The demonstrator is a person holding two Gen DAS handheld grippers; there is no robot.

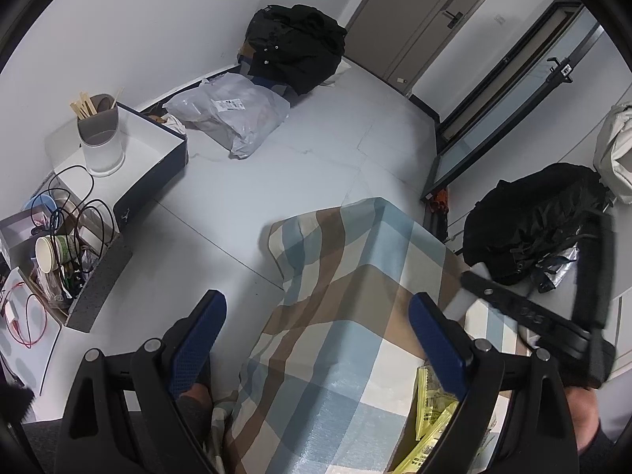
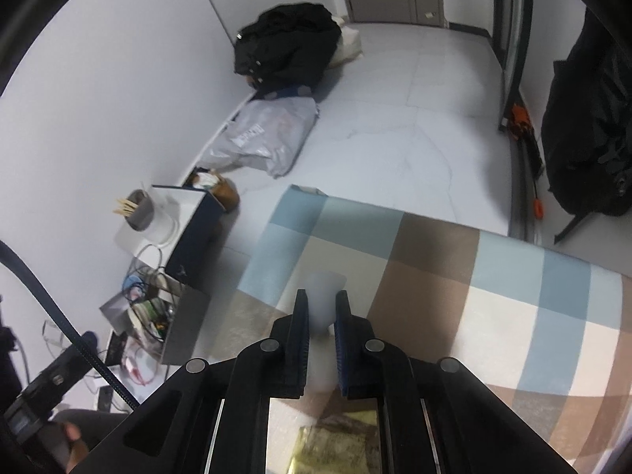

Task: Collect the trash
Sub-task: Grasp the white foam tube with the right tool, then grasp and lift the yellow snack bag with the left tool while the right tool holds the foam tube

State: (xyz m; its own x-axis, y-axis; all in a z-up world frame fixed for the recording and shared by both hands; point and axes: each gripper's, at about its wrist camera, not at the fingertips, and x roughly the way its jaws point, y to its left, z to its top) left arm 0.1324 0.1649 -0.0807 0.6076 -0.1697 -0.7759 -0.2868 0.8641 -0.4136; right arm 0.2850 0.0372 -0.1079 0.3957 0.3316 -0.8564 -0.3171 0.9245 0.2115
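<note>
Below you lies one checked cloth [image 1: 339, 316] in blue, tan and cream squares, draped over a boxy worktop. Your left gripper [image 1: 316, 339] hangs above it with jaws spread wide, holding nothing. Your right gripper [image 2: 320, 328] has its jaws clamped on one pale, smooth piece of trash [image 2: 324, 296], blurred, perhaps a thin plastic cup, lifted above the cloth. Crinkled yellow wrappers [image 1: 430, 407] lie lower right.

Both wrist cameras looked steeply down along their grippers from close above the checked cloth [image 1: 339, 316], facing the far door [image 1: 426, 19]. Both views shared the floor [image 2: 395, 91], black jacket [image 2: 288, 43] and grey bag [image 2: 268, 138].
</note>
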